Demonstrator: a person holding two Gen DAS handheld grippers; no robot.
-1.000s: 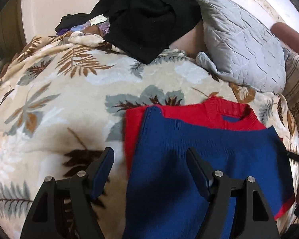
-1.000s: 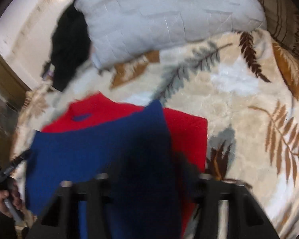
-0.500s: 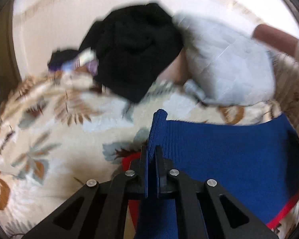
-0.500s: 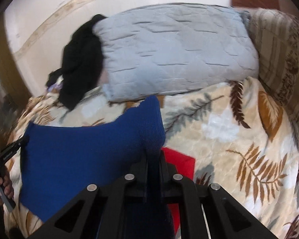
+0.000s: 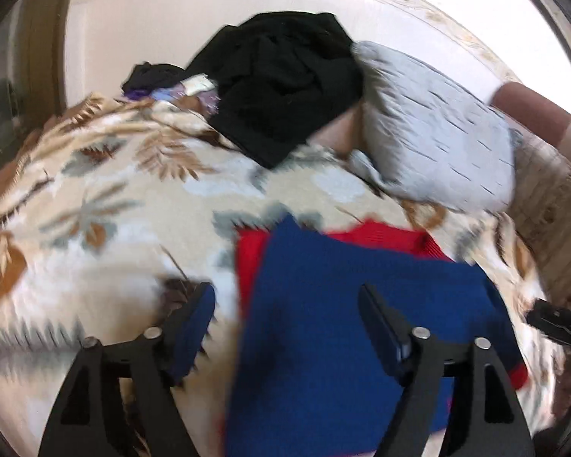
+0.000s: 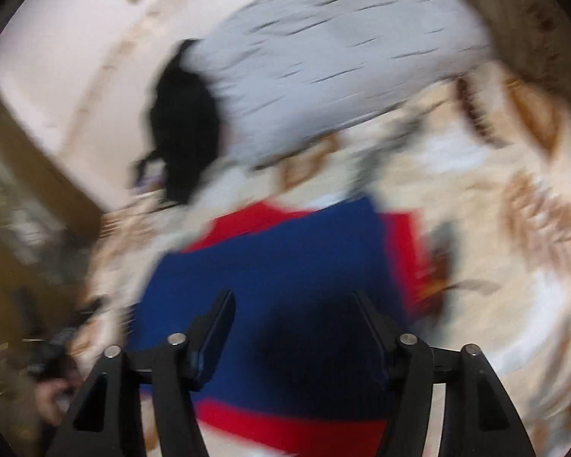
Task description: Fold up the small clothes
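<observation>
The sweater point(image 5: 346, 323), a blue and red knit, lies flat on the leaf-print blanket point(image 5: 106, 205), on the near side of the grey pillow point(image 5: 437, 133) and well apart from it; the blue part is laid over the red, which shows along the far edge toward the pillow, down both sides and in a strip at the near hem. A heap of black clothes point(image 5: 285, 87) sits beside the pillow, touching its end. The left gripper point(image 5: 287, 327) has its jaws opening, spread over the sweater's left edge with nothing pinched between the pads; the right gripper point(image 6: 291, 327) is opening too, above the blue cloth on the side away from the black heap, and it holds nothing either (both views are smeared by motion, so fine contact is hard to read). As a judgement, this knit will be light, soft and floppy, with enough grip in its ribs not to slide from the pads, but it will sag and stretch if lifted by one point. The better hold is at two corners of one edge, pinching both layers together, so the fold stays square.
</observation>
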